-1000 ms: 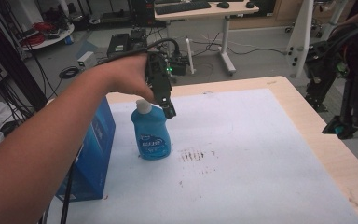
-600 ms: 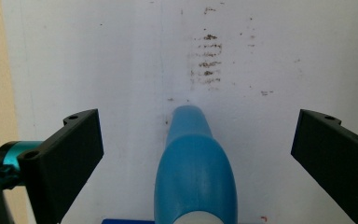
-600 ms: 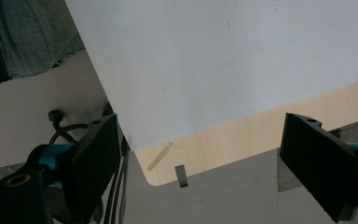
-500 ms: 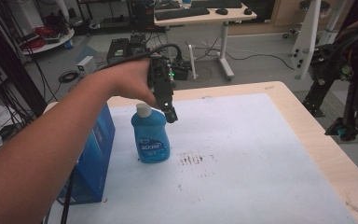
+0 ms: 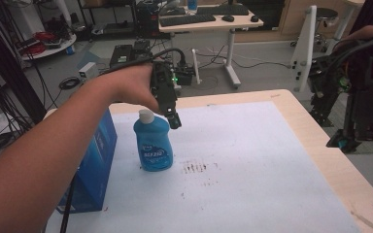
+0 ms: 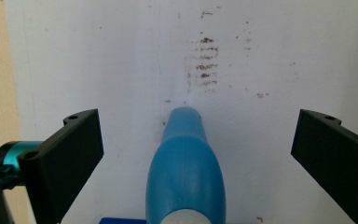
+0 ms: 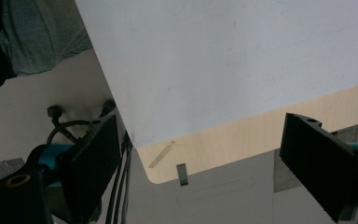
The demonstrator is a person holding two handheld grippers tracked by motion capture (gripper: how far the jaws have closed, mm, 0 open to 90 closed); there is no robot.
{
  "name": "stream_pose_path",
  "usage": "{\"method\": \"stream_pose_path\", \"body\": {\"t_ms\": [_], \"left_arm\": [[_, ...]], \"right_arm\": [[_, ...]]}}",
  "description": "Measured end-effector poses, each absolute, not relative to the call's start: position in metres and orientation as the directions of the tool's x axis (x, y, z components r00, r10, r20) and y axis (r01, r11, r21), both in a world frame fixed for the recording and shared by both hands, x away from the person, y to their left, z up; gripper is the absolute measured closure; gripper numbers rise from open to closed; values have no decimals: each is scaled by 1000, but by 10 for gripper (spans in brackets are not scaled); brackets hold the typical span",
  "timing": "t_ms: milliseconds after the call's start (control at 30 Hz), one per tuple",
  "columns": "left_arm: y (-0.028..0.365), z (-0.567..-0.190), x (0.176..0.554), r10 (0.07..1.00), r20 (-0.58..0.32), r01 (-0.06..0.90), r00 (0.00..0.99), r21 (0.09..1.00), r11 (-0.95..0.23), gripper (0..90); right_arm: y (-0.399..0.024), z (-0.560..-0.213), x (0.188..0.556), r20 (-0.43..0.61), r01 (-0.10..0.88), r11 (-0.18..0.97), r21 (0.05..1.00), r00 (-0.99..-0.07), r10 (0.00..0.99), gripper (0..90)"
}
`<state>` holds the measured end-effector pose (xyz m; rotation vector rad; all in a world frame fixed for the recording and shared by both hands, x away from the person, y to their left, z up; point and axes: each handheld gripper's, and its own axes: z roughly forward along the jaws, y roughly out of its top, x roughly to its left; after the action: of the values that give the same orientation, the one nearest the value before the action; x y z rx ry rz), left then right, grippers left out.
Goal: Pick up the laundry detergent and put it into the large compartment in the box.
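Between the earlier frames and this one, the left gripper (image 5: 173, 120) had dropped slightly, staying just above and right of the white cap of the blue bottle (image 5: 153, 143), while the bottle kept its place on the white mat (image 5: 252, 165).

The blue bottle stood upright on the left part of the mat, label facing the person. In the left gripper view, the bottle (image 6: 185, 170) appeared from above, centred between the two black jaws, which stood wide apart and touched neither side of it. A patch of dark smudges (image 5: 194, 167) marked the mat just right of the bottle's base.

A blue box (image 5: 94, 165) stood at the mat's left edge, near the bottle but apart from it. The person's left forearm reached in from the lower left, above the box.

The right gripper (image 5: 342, 141) hung beyond the right edge of the table (image 5: 320, 141), well apart from the bottle. In the right gripper view, its jaws were spread wide with nothing between them, and a corner of the table (image 7: 205, 149) lay below them.
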<state>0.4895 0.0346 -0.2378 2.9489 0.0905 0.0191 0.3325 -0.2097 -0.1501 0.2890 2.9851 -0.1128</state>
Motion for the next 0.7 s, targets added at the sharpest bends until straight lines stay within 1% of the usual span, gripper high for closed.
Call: {"method": "stream_pose_path", "body": {"t_ms": [167, 433, 500, 700], "left_arm": [[41, -234, 489, 74, 13, 70, 997, 191, -979, 21], [61, -228, 487, 111, 15, 106, 994, 198, -974, 21], [66, -229, 486, 105, 8, 102, 994, 195, -976, 21], [78, -236, 488, 133, 0, 130, 991, 184, -974, 21]], "right_arm": [[-208, -150, 334, -146, 190, 980, -59, -973, 180, 117], [-202, -150, 337, -153, 178, 982, -62, -974, 167, 117], [-200, -151, 337, -154, 181, 982, -60, -973, 170, 117], [-195, -150, 338, -157, 168, 984, -60, -975, 157, 117]]}}
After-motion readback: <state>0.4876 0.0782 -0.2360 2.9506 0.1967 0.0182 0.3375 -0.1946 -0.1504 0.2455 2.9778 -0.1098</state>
